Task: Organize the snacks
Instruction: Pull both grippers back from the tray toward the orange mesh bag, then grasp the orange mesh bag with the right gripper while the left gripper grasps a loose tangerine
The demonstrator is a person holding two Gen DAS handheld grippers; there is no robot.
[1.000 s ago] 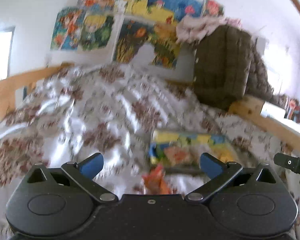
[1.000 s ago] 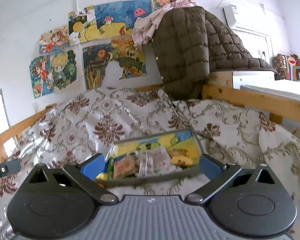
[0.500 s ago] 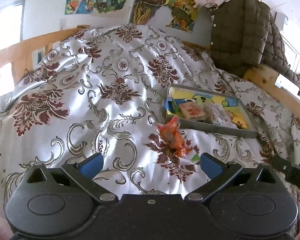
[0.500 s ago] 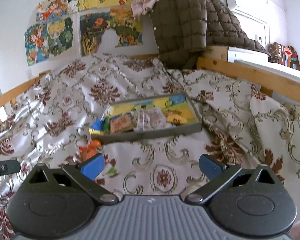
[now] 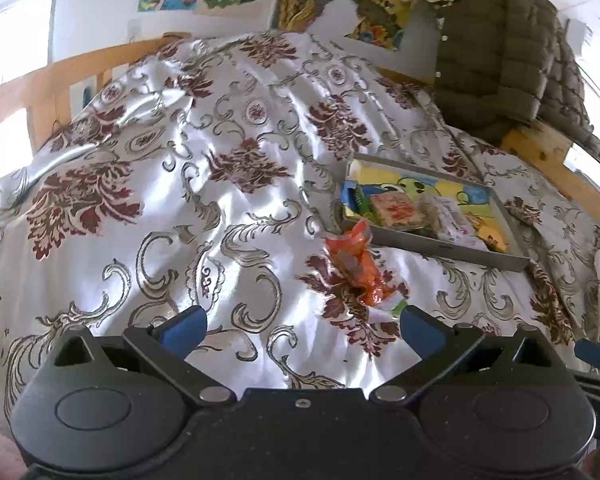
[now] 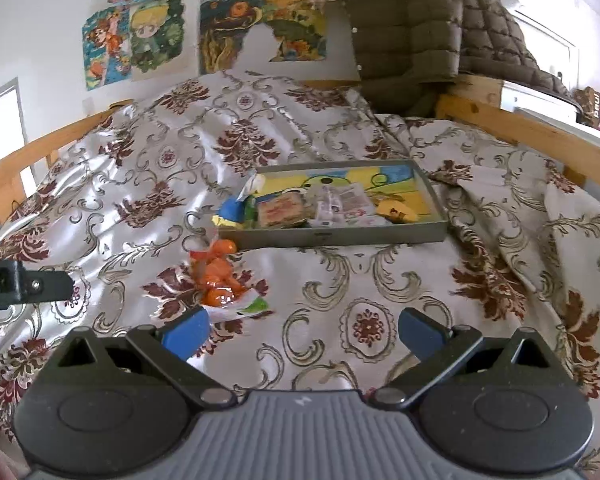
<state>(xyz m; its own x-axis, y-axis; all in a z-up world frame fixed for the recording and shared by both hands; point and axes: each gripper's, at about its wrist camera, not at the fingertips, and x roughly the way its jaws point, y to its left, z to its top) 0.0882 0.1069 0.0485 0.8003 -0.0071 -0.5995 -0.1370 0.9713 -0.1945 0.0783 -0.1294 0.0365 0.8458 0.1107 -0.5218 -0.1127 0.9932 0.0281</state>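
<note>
A grey tray [image 6: 332,236] [image 5: 440,246] with a yellow and blue cartoon floor lies on the bed and holds several snack packets. An orange snack bag [image 5: 356,268] [image 6: 218,276] lies loose on the bedspread just in front of the tray's left corner. My left gripper [image 5: 300,326] is open with nothing between its blue fingers; the bag lies just beyond its right finger. My right gripper [image 6: 302,330] is open and empty too, with the bag just past its left finger.
A shiny floral bedspread [image 5: 180,200] covers the bed inside a wooden frame [image 6: 520,128]. A brown quilted jacket [image 6: 412,28] hangs over the far rail. Posters [image 6: 148,40] cover the wall behind. The left tool's side [image 6: 20,284] shows at the right view's left edge.
Both grippers have pulled back and tilted down, so the bed, tray and orange bag now sit lower and fuller in view. Both stay open and empty.
</note>
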